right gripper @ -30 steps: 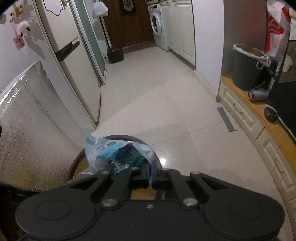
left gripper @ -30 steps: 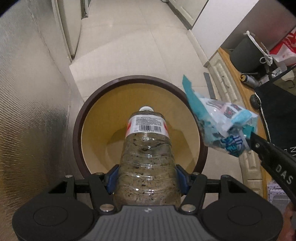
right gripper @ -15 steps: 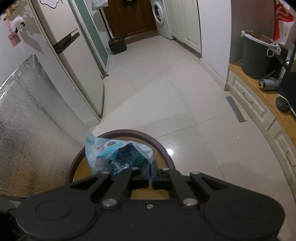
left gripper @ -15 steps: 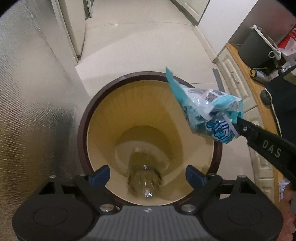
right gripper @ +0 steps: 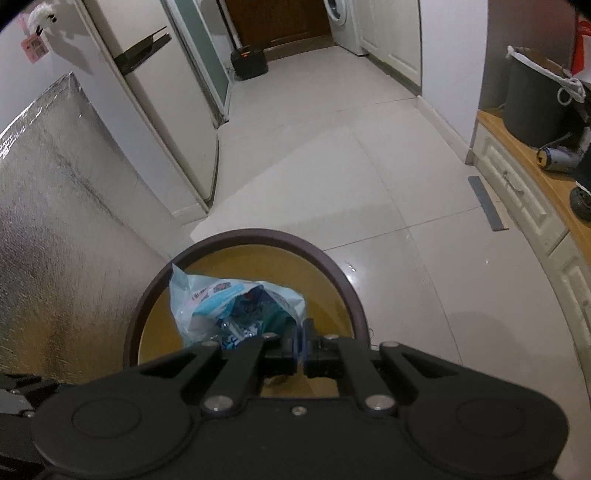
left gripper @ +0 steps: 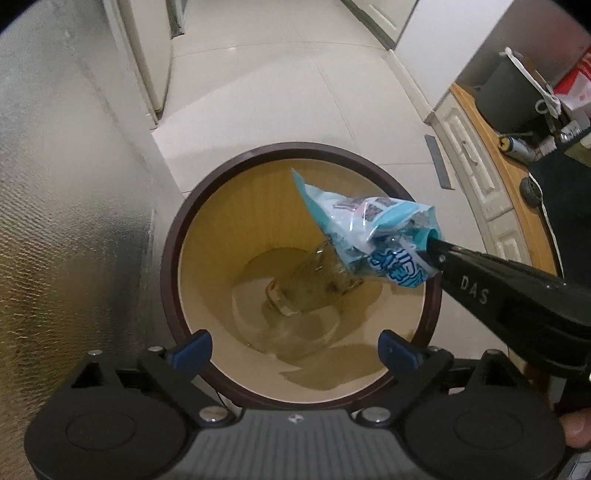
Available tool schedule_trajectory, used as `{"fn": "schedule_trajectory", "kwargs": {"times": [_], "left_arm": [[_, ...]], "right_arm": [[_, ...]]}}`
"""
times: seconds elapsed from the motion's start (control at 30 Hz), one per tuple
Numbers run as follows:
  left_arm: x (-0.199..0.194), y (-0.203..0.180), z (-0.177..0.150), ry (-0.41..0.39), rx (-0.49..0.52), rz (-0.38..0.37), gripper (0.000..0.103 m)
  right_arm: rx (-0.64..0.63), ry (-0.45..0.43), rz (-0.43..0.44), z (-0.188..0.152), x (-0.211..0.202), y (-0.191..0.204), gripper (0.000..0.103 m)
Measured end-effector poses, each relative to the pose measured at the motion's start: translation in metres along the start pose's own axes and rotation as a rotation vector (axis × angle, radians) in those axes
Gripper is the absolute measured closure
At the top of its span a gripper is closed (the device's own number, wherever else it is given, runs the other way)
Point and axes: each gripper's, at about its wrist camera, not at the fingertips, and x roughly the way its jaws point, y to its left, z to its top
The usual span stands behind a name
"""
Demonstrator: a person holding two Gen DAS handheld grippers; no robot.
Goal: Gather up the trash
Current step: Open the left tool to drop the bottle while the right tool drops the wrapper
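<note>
1. Left wrist view, the step: plastic bottle point(left gripper: 314, 280) lies on its side at the bottom of the round bin point(left gripper: 173, 280), so that piece of trash is in. The left gripper point(left gripper: 295, 349) hangs over the near rim; its jaws have just been opening and now stand spread wide with nothing between them.

2. Same view: the right gripper point(left gripper: 430, 254) reaches in from the bin's right side, fingers pinching one corner of a blue-and-white snack wrapper point(left gripper: 369, 236), which hangs over the bin's mouth above the bottle. Judgement: the wrapper is light, so letting go well inside the rim rather than at its edge should keep it from drifting out onto the floor.

3. Same view, the room: the bin stands on pale floor tiles point(left gripper: 280, 96), with a quilted silver panel point(left gripper: 66, 184) just beside it on the left.

4. Right wrist view: the gripper's jaws are pressed together on the wrapper point(right gripper: 236, 306), over the bin point(right gripper: 347, 284). Beyond the bin, tiled floor point(right gripper: 332, 166) runs to a washing machine point(right gripper: 338, 16); right of the bin, a wooden counter point(right gripper: 535, 162) carries a dark bucket point(right gripper: 535, 99).
</note>
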Motion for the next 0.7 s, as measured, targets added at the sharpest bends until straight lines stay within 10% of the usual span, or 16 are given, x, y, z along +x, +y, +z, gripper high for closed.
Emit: {"fn": "schedule_trajectory", "kwargs": {"times": [0.4, 0.53, 0.7], "left_arm": [[-0.007, 0.006, 0.001, -0.009, -0.047, 0.015, 0.002], [-0.005, 0.007, 0.001, -0.006, -0.03, 0.035, 0.0], [-0.003, 0.012, 0.002, -0.001, -0.046, 0.058, 0.0]], "right_arm": [[-0.002, 0.043, 0.025, 0.005, 0.011, 0.005, 0.099], [0.025, 0.085, 0.054, 0.005, 0.012, -0.001, 0.079], [0.012, 0.095, 0.032, 0.007, 0.004, -0.006, 0.077]]}}
